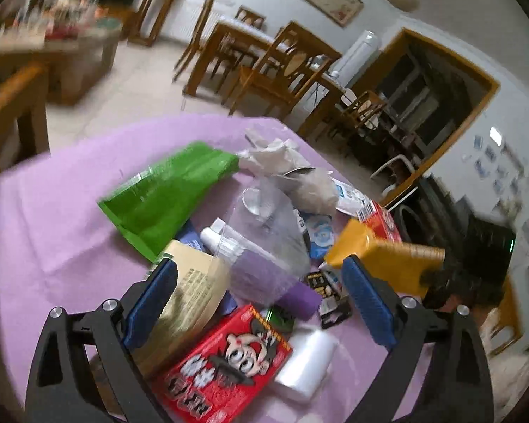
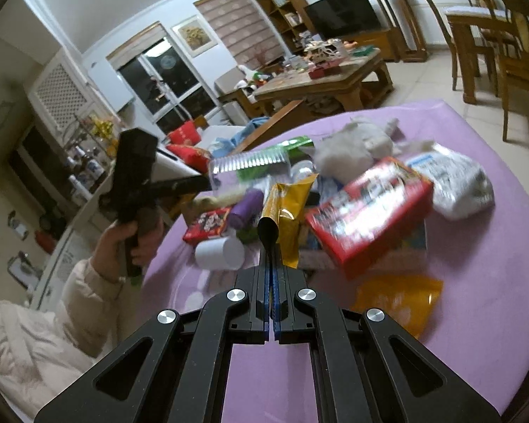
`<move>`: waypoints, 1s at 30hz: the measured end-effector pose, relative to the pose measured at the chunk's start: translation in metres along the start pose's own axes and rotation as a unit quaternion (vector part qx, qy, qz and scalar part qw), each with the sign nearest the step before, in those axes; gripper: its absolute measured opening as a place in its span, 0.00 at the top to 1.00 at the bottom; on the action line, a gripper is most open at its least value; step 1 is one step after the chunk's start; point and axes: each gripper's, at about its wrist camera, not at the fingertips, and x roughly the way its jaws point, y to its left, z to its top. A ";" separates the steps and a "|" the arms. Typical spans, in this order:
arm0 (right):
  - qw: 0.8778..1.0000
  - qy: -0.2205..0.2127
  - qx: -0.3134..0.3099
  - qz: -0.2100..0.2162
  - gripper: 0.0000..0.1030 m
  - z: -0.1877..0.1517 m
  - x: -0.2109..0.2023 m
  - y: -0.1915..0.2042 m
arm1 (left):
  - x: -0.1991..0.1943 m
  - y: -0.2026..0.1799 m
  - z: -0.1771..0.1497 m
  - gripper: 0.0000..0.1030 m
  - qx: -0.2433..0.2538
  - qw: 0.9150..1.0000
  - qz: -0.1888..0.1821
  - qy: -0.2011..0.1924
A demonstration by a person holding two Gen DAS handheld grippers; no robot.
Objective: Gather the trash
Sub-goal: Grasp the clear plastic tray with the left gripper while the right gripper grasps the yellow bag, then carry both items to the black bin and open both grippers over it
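Observation:
A heap of trash lies on the purple tablecloth [image 1: 70, 211]: a green bag [image 1: 165, 194], a clear plastic bag [image 1: 264, 232], a red cartoon box [image 1: 229, 363], crumpled tissue [image 1: 275, 155], a white roll [image 1: 310, 359]. My left gripper [image 1: 261, 299] is open above the heap, its fingers either side of the clear bag and a beige pack [image 1: 194, 282]. My right gripper [image 2: 271, 264] is shut on a yellow foil wrapper [image 2: 285, 218], which also shows in the left wrist view [image 1: 381, 257]. A larger red box [image 2: 366, 211] and a white bag [image 2: 458, 179] lie beside it.
A flat yellow wrapper [image 2: 398, 299] lies on the cloth near my right gripper. Wooden dining chairs and table [image 1: 264, 60] stand beyond the table. A cluttered coffee table [image 2: 321, 74] stands behind. The person's left hand [image 2: 134, 236] holds the other gripper at the table's edge.

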 end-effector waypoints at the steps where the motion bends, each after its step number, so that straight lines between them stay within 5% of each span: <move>1: 1.000 -0.002 0.001 -0.002 0.98 -0.005 0.000 0.000 | 0.006 0.005 0.002 0.10 -0.019 1.000 -0.012 0.002; 3: 1.000 -0.006 0.008 0.003 0.98 -0.010 -0.004 -0.004 | 0.012 0.006 0.004 0.16 -0.025 0.999 -0.020 -0.007; 4: 1.000 -0.009 0.011 0.005 0.98 -0.010 -0.006 -0.006 | 0.014 0.003 0.004 0.24 -0.022 1.000 -0.018 -0.012; 5: 1.000 -0.012 0.013 0.006 0.98 -0.015 -0.009 -0.007 | 0.017 0.000 0.004 0.45 -0.022 1.000 -0.018 -0.010; 6: 1.000 -0.014 0.015 0.007 0.98 -0.015 -0.010 -0.007 | 0.020 -0.004 0.003 0.48 -0.024 0.999 -0.018 -0.009; 11: 0.999 -0.032 0.019 0.021 0.98 -0.018 -0.028 -0.004 | 0.011 -0.025 -0.005 0.48 0.001 0.999 0.011 -0.046; 19: 0.996 -0.082 0.026 0.034 0.98 -0.011 -0.083 -0.010 | -0.008 -0.087 -0.023 0.48 0.047 0.996 -0.017 -0.076; 24: 0.989 -0.139 0.047 0.006 0.98 -0.026 -0.143 -0.034 | 0.004 -0.129 -0.029 0.48 0.064 0.994 -0.053 -0.072; 30: 0.969 -0.216 0.087 -0.079 0.98 -0.064 -0.228 -0.073 | 0.054 -0.191 -0.035 0.48 0.082 0.990 -0.108 -0.049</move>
